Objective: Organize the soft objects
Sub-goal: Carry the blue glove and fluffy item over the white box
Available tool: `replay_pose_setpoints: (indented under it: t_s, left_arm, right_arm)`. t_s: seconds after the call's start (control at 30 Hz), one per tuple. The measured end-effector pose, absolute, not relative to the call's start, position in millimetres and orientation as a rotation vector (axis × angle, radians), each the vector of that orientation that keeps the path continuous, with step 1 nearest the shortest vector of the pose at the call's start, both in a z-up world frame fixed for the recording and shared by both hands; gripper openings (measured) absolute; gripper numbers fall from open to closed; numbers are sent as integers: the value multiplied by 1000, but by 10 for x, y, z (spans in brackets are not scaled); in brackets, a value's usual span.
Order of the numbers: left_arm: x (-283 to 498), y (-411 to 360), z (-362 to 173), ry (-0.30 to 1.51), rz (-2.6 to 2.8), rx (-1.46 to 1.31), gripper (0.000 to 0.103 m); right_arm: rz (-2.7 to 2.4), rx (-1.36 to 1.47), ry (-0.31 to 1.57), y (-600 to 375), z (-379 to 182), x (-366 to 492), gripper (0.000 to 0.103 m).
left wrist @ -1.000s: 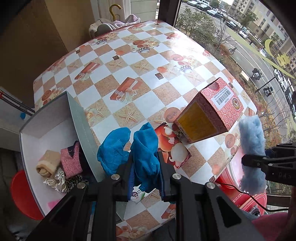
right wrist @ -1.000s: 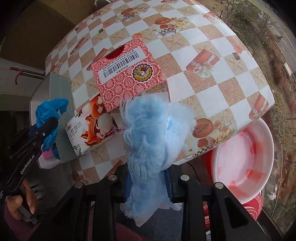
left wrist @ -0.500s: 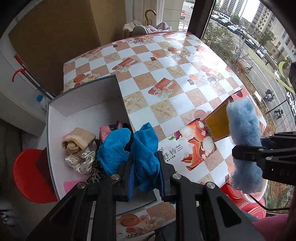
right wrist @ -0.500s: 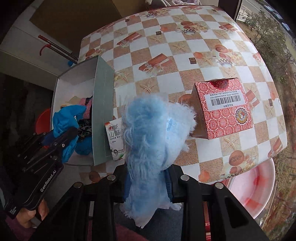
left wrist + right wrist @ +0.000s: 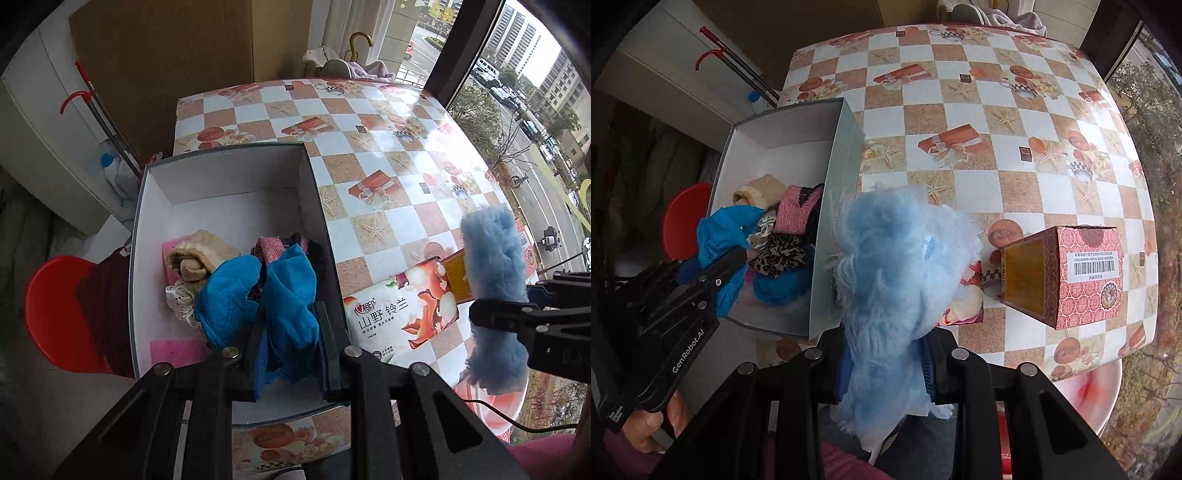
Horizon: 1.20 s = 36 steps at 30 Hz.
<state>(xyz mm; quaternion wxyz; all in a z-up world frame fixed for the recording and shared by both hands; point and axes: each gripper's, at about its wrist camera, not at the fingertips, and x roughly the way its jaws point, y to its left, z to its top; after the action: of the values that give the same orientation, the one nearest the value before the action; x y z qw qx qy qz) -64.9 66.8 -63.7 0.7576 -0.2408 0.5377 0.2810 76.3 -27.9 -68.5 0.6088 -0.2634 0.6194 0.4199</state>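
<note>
My left gripper (image 5: 290,347) is shut on a bright blue cloth (image 5: 273,295) and holds it over the near end of an open grey box (image 5: 229,173) with a white inside. In the box lie a beige rolled cloth (image 5: 199,258), a pink knit piece (image 5: 271,245) and a spotted white one (image 5: 181,299). My right gripper (image 5: 886,363) is shut on a fluffy light blue cloth (image 5: 897,273), held above the table just right of the box (image 5: 838,206). The same fluffy cloth shows in the left wrist view (image 5: 493,291), and the blue cloth in the right wrist view (image 5: 724,236).
A tissue pack (image 5: 402,306) lies on the checkered table (image 5: 369,147) beside the box. A red patterned carton (image 5: 1082,273) stands at the right. A red stool (image 5: 55,314) is left of the table, a pink basin (image 5: 1086,398) below its right edge.
Both grippers have swung left toward the box. The left one with the blue cloth went from over the table to over the box's inside. The right one with the fluffy cloth followed.
</note>
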Motion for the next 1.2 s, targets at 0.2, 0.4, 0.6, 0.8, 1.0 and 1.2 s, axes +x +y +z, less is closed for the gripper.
replay_pose_setpoints:
  t_s: [0.2, 0.4, 0.6, 0.8, 1.0, 1.2]
  left_arm:
    - [-713, 714, -681, 1168, 636, -561, 23]
    - [-751, 761, -700, 1164, 651, -579, 23]
    - [-778, 790, -726, 1166, 661, -598, 23]
    - [-795, 820, -740, 1167, 666, -609, 23]
    - [-825, 921, -730, 1165, 692, -623, 23]
    - [-900, 1109, -737, 1163, 730, -648, 23]
  right_arm:
    - [1002, -653, 1418, -127, -679, 688, 31]
    - [1038, -691, 1404, 6, -675, 592, 31]
    - [1058, -714, 1397, 100, -677, 540, 31]
    - [1072, -726, 1391, 181, -673, 511, 31]
    - [1092, -735, 1375, 290, -646, 477, 31]
    - [1116, -742, 1366, 486, -632, 462, 31]
